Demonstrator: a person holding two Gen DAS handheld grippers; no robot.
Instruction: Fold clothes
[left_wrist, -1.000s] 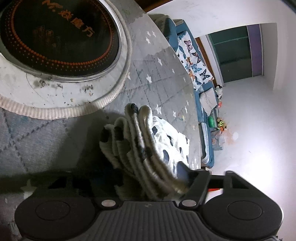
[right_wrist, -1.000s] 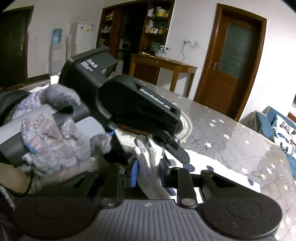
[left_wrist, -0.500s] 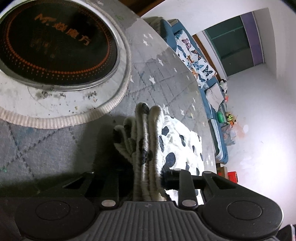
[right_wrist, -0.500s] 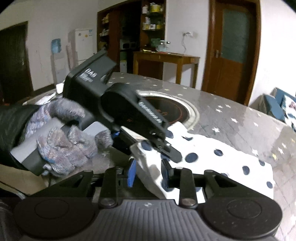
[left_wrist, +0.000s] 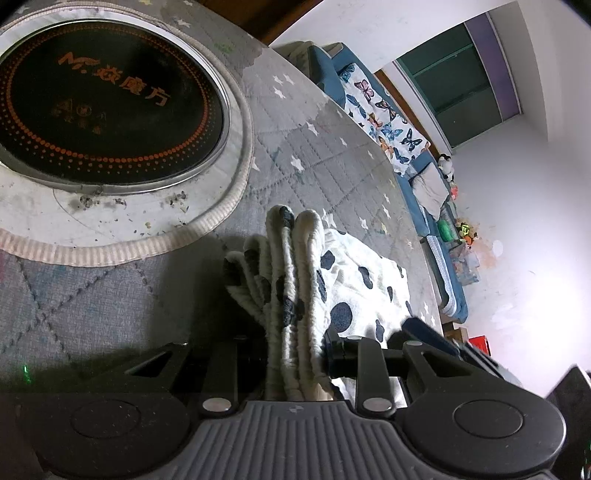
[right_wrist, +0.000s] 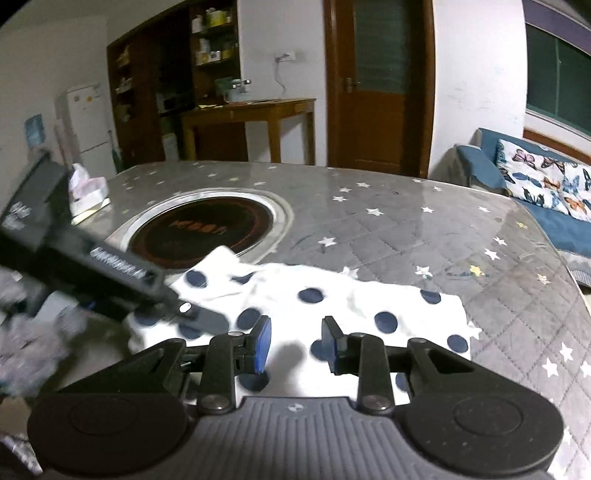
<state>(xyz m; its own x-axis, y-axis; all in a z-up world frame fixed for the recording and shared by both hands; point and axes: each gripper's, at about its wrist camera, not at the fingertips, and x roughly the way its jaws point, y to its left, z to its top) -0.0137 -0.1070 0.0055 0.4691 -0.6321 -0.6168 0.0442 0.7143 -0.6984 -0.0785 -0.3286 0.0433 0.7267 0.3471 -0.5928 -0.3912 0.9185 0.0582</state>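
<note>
A white garment with dark blue dots (right_wrist: 332, 299) lies on the grey quilted table cover (right_wrist: 424, 236). In the left wrist view my left gripper (left_wrist: 295, 350) is shut on a bunched, several-layer edge of the garment (left_wrist: 291, 273), with the rest spread to the right (left_wrist: 362, 284). In the right wrist view my right gripper (right_wrist: 297, 343) is open and empty just above the garment. The left gripper body (right_wrist: 110, 269) shows blurred at the garment's left end.
A round black induction cooktop (left_wrist: 99, 107) with a metal rim is set in the table, also in the right wrist view (right_wrist: 207, 230). A tissue box (right_wrist: 86, 192) sits at the far left. A blue sofa with a butterfly cushion (right_wrist: 539, 184) stands beyond the table's right edge.
My right gripper has let go of the garment, opened, and drawn back. The garment now lies spread on the table. My left gripper still holds the bunched edge, shifted left and lower.
</note>
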